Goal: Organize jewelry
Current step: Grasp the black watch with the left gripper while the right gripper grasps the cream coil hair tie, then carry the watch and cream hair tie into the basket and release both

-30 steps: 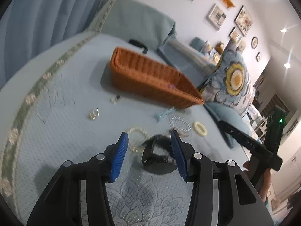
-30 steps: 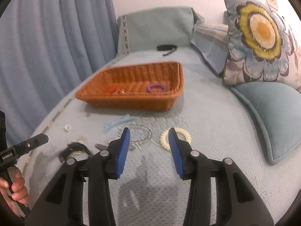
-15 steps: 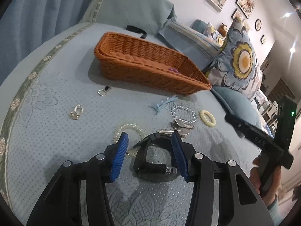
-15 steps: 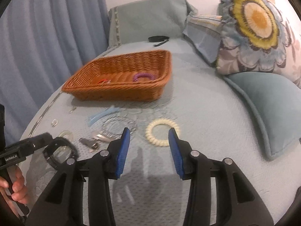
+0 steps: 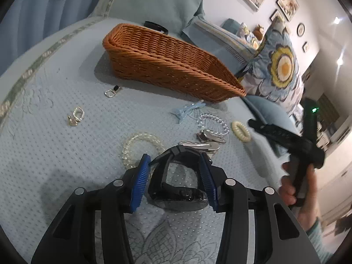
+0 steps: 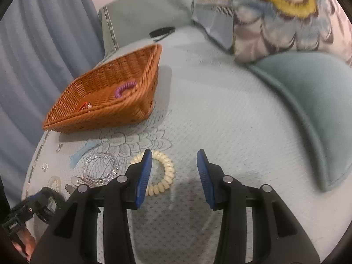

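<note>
Left wrist view. Left gripper (image 5: pixel 176 176): blue pads spread apart, straddling a black wristwatch (image 5: pixel 178 176) that lies on the pale blue bedspread (image 5: pixel 55 154); whether the pads touch the strap cannot be told. Clear coil hair tie (image 5: pixel 140 147): just left of the watch, partly behind the left pad. Silver hair clips (image 5: pixel 204 142): just beyond the watch. Clear bead bracelet (image 5: pixel 212 123): behind the clips, touching them. Cream coil hair tie (image 5: pixel 241 131): right of the bracelet. Light blue hair clip (image 5: pixel 187 111): between the bracelet and the wicker basket (image 5: pixel 167 66). Two small metal pieces, one pearl-set (image 5: pixel 76 115), one with a black tab (image 5: pixel 112 92): on the left of the bedspread, apart from the rest. Black band (image 5: pixel 156 26): beyond the basket. Floral cushion (image 5: pixel 279 70): far right. Right gripper (image 5: pixel 286 135): blurred, seen side-on in a hand at right.

Right wrist view. Right gripper (image 6: pixel 175 173): pads wide apart, holding nothing, low over the bedspread (image 6: pixel 231 114). Cream coil hair tie (image 6: pixel 162 171): partly behind the left pad, lying more left of it than within the gap. Bead bracelet (image 6: pixel 100 168), blue clip (image 6: pixel 80 154), silver clips (image 6: pixel 77 183): left of that. Basket (image 6: pixel 110 101): holds a purple coil tie (image 6: pixel 124 88) and a small red piece (image 6: pixel 84 106). Watch (image 6: pixel 49 202): lower left corner, at the tip of the left gripper (image 6: pixel 28 209). Teal cushion (image 6: pixel 312 110): right.
</note>
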{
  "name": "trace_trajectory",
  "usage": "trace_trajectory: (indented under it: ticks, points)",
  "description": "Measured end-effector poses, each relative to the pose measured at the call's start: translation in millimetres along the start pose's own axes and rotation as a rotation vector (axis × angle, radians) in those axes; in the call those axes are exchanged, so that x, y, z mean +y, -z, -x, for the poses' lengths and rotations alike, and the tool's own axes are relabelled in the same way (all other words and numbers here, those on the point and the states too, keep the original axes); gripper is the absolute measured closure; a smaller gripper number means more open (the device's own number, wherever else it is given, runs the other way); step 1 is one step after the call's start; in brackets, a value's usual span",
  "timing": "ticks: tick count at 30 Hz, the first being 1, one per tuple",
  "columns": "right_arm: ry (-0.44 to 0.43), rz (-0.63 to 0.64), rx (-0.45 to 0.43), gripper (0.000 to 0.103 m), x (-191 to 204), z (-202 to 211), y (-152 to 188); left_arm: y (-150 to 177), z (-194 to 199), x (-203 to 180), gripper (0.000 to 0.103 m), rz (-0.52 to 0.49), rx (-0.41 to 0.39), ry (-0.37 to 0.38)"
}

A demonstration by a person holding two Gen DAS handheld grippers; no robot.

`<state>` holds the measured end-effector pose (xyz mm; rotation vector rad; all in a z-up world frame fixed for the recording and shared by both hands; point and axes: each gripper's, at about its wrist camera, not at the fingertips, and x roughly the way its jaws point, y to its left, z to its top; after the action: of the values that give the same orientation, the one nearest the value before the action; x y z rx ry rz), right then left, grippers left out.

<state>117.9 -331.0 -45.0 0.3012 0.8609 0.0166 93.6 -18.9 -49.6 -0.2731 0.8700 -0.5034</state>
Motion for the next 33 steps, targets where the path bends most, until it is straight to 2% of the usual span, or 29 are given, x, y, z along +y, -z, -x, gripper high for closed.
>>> trace_trajectory:
  ticks: [3, 6, 9, 15, 21, 22, 27, 33]
  points:
    - [0.035, 0.019, 0.031, 0.07, 4.8, -8.7, 1.6, 1.7, 2.2, 2.3, 0.065, 0.008, 0.012, 0.003]
    - [0.044, 0.063, 0.036, 0.081, 13.1, -9.5, 3.8, 7.5, 7.8, 2.7, 0.066, 0.005, 0.03, 0.017]
    - [0.056, 0.106, 0.043, 0.088, 21.4, -10.8, 7.5, 12.2, 12.3, -4.9, 0.066, -0.043, 0.051, -0.016]
    - [0.081, 0.15, 0.045, 0.088, 31.0, -9.9, 11.9, 22.4, 22.2, -18.6, 0.067, -0.143, 0.069, -0.092]
    - [0.093, 0.157, 0.033, 0.091, 31.5, -9.3, 11.9, 24.0, 25.6, -20.3, 0.083, -0.169, 0.046, -0.142]
    - [0.094, 0.158, 0.031, 0.092, 31.8, -8.7, 12.2, 24.0, 26.9, -19.6, 0.088, -0.171, 0.04, -0.146]
    - [0.093, 0.161, 0.02, 0.093, 32.4, -5.9, 12.3, 24.2, 29.4, -18.5, 0.09, -0.17, 0.018, -0.15]
    - [0.083, 0.16, 0.004, 0.093, 32.2, -0.2, 13.8, 23.5, 38.0, -19.6, 0.091, -0.162, -0.037, -0.109]
